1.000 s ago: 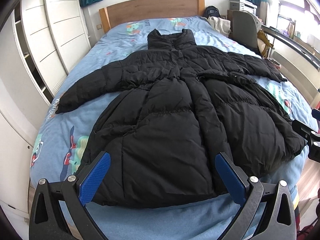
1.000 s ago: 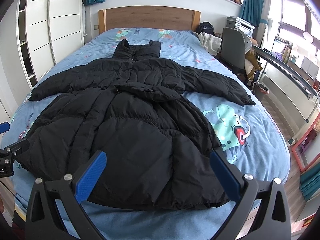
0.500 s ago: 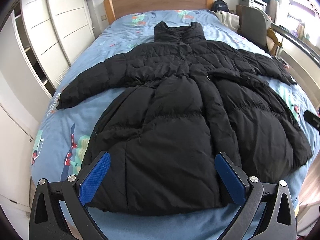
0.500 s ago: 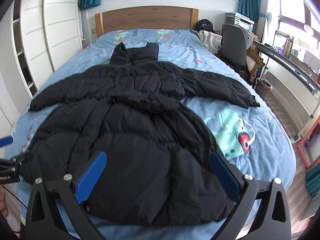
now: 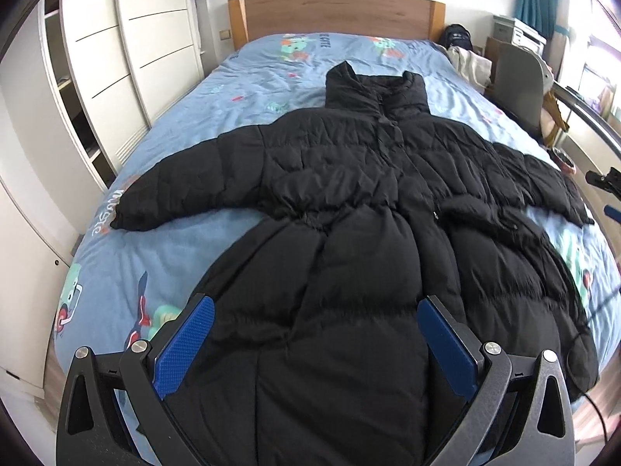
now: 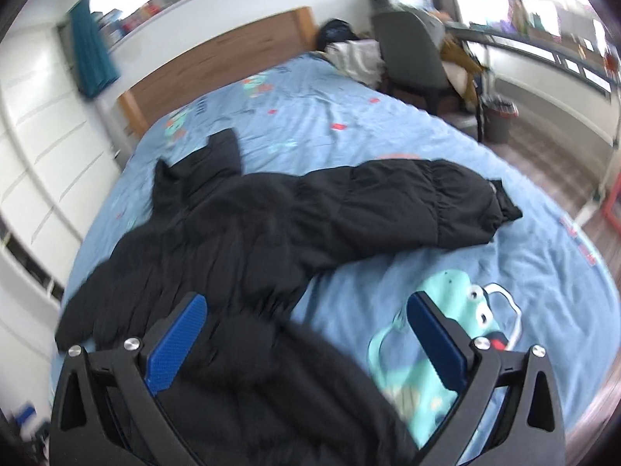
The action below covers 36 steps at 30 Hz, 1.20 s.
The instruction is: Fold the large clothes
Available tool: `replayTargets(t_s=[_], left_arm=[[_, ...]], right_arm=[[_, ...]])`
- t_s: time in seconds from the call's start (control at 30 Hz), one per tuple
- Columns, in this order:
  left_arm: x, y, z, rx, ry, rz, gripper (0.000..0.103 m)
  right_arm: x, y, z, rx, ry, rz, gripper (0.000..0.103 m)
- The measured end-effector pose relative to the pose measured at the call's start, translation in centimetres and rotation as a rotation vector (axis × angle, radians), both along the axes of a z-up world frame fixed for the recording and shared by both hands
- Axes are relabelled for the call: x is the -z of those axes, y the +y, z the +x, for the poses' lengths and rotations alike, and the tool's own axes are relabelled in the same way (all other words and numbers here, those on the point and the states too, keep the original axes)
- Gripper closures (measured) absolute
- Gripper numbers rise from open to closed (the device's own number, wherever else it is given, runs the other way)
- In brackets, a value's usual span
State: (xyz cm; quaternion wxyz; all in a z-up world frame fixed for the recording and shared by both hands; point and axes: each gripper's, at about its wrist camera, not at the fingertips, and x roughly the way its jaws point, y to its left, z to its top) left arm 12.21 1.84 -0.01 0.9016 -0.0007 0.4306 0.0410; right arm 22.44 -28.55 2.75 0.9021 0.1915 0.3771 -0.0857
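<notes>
A long black puffer coat [image 5: 349, 240] lies flat, front up, on the blue bed [image 5: 248, 85], collar toward the headboard and both sleeves spread out. My left gripper [image 5: 314, 338] hangs open above the coat's lower skirt, nothing between its blue pads. My right gripper [image 6: 306, 334] is open too, over the coat's right side near the waist. Ahead of it the right sleeve [image 6: 407, 206] stretches out to the right. The right wrist view is blurred. The right gripper's tip [image 5: 603, 182] shows at the right edge of the left wrist view.
White wardrobe doors [image 5: 128, 62] run along the bed's left side. A wooden headboard [image 5: 333, 15] stands at the far end. A grey chair [image 6: 411, 50] with clothes and a desk rail stand to the right of the bed. Wooden floor [image 6: 551, 163] lies beyond.
Both grippers have moved forward over the coat. The right one has swung to the right, toward the right sleeve, and its view has blurred. Both stay open.
</notes>
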Motion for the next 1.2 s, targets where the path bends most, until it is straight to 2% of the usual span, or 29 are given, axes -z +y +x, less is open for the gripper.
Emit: replayTargets(t_s=[0.17, 0.4, 0.77, 0.83, 0.87, 0.9, 0.93, 0.97, 1.07, 1.1, 1.2], left_arm=[[0.8, 1.0, 2.2, -0.034, 0.014, -0.021, 0.001], [2.9, 2.6, 4.3, -0.083, 0.051, -0.016, 0.001], [6.1, 3.7, 6.7, -0.121, 0.124, 0.011, 0.001], [6.6, 3.5, 7.0, -0.118, 0.135, 0.020, 0.001], [6.8, 3.5, 7.1, -0.116, 0.139, 0.024, 0.001], [7.1, 3.4, 7.2, -0.113, 0.144, 0.031, 0.001], [7.2, 3.3, 7.3, -0.110, 0.149, 0.033, 0.001], [7.4, 3.2, 7.3, -0.106, 0.152, 0.031, 0.001], [7.9, 2.8, 7.6, -0.094, 0.164, 0.030, 0.001], [8.0, 2.7, 7.6, -0.090, 0.165, 0.032, 0.001], [7.9, 2.4, 7.7, -0.083, 0.165, 0.038, 0.001]], right_arm=[[4.3, -6.9, 4.0, 0.134, 0.007, 0.173, 0.000], [11.0, -14.2, 6.7, 0.293, 0.011, 0.361, 0.000], [17.1, -21.0, 8.5, 0.472, -0.120, 0.557, 0.000], [18.0, -22.0, 8.7, 0.504, -0.150, 0.601, 0.003], [18.0, -22.3, 9.0, 0.516, -0.166, 0.609, 0.011], [18.1, -22.6, 9.2, 0.522, -0.176, 0.612, 0.025], [18.2, -23.1, 9.3, 0.528, -0.189, 0.623, 0.035], [18.5, -23.5, 9.3, 0.538, -0.206, 0.647, 0.050], [19.1, -24.2, 9.6, 0.532, -0.248, 0.695, 0.065], [19.0, -24.1, 9.7, 0.522, -0.254, 0.687, 0.071], [18.1, -23.8, 10.4, 0.487, -0.272, 0.659, 0.082]])
